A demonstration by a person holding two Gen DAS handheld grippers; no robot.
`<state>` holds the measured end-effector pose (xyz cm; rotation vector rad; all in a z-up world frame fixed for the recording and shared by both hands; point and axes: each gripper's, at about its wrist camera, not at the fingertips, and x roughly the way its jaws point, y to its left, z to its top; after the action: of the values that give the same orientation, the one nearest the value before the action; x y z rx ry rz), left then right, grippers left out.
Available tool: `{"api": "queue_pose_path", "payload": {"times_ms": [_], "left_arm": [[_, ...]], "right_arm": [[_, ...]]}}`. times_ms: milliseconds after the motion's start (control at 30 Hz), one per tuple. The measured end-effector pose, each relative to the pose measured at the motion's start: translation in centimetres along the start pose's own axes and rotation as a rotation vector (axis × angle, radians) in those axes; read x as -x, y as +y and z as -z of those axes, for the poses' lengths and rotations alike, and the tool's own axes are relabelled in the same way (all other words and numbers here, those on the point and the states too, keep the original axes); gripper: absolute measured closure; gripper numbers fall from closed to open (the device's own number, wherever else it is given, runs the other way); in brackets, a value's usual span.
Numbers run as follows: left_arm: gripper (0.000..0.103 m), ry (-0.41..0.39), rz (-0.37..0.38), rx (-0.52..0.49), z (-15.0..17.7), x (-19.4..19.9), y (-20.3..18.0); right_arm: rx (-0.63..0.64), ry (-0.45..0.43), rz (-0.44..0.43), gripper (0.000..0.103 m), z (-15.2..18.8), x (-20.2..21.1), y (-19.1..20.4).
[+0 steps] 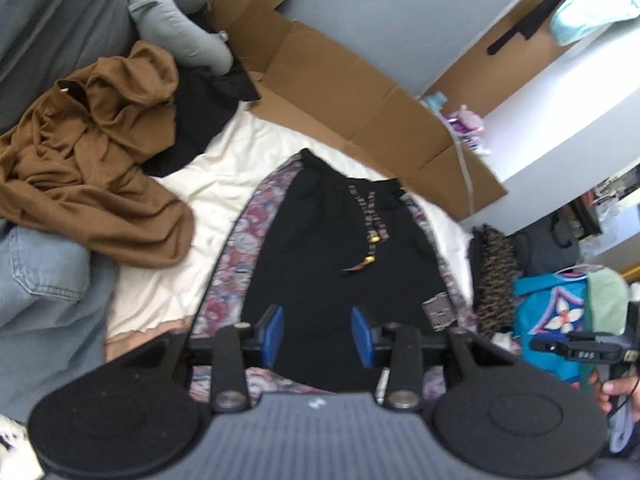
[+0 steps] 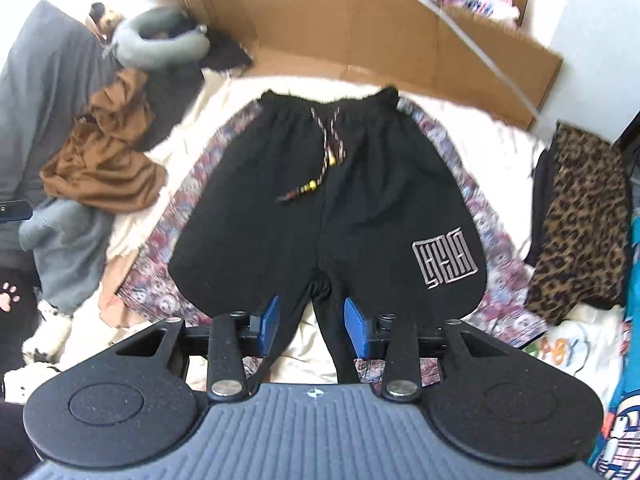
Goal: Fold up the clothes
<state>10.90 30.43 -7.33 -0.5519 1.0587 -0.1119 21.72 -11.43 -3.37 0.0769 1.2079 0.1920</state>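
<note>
Black shorts [image 2: 320, 200] are laid flat mid-bed on the cream sheet [image 1: 208, 184], waistband toward the far edge. Left gripper [image 1: 318, 330] and right gripper [image 2: 310, 320] are held wide open, empty, above the hems. One patterned side is best pinched at the hem and waistband, then folded across

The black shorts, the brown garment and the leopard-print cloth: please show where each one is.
black shorts [image 2: 280, 220]: right wrist view, front of one leg.
brown garment [image 1: 100, 168]: left wrist view, crumpled middle.
leopard-print cloth [image 2: 580, 224]: right wrist view, centre.

Grey wall [image 1: 360, 12], flattened cardboard [image 1: 340, 92] alongside.
</note>
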Motion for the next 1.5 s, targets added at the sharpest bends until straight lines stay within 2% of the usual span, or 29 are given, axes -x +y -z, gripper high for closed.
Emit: {"api": "queue_pose_path", "payload": {"times_ms": [33,100,167,300,333,400,567,667,833,1000,1233,1500], "left_arm": [[0.061,-0.002,-0.005,-0.014,-0.4,0.5,-0.8],[0.049,-0.006,-0.014,-0.042,-1.1,1.6,-2.4],[0.044,-0.024,-0.021,-0.071,-1.8,2.9,-4.1],[0.021,-0.073,0.003,-0.131,-2.9,5.9,-7.9],[0.02,-0.08,0.001,-0.148,-3.2,6.5,-8.9],[0.018,-0.094,-0.001,-0.181,-3.7,7.7,-10.8],[0.013,-0.107,0.011,-0.217,-5.2,9.8,-14.9],[0.011,-0.111,0.011,-0.228,-5.8,10.5,-17.0],[0.0,-0.126,0.021,-0.2,-6.8,10.8,-19.7],[0.0,-0.095,0.014,-0.192,-6.6,9.3,-22.1],[0.0,-0.037,0.033,-0.125,-5.6,6.5,-23.9],[0.0,-0.022,0.066,-0.117,-3.8,3.9,-27.2]], "right_arm": [[-0.005,-0.01,0.004,0.058,-0.2,1.0,0.1],[-0.015,-0.032,0.012,0.054,-0.5,3.1,0.2],[-0.023,-0.061,0.02,0.05,-0.7,5.2,0.3],[-0.04,-0.122,0.031,0.046,-1.0,9.5,0.3],[-0.042,-0.14,0.031,0.039,-1.1,10.5,0.3],[-0.052,-0.174,0.033,0.034,-1.2,12.4,0.0],[-0.072,-0.23,0.04,0.03,-1.3,16.4,-0.6],[-0.087,-0.242,0.028,0.024,-1.4,18.0,-1.3],[-0.12,-0.243,0.044,0.012,-1.8,19.6,-2.5],[-0.151,-0.233,0.056,0.001,-1.6,19.9,-3.7],[-0.156,-0.211,0.07,0.001,-1.3,19.9,-5.2],[-0.154,-0.21,0.091,0.001,-1.2,20.2,-6.6]]}}
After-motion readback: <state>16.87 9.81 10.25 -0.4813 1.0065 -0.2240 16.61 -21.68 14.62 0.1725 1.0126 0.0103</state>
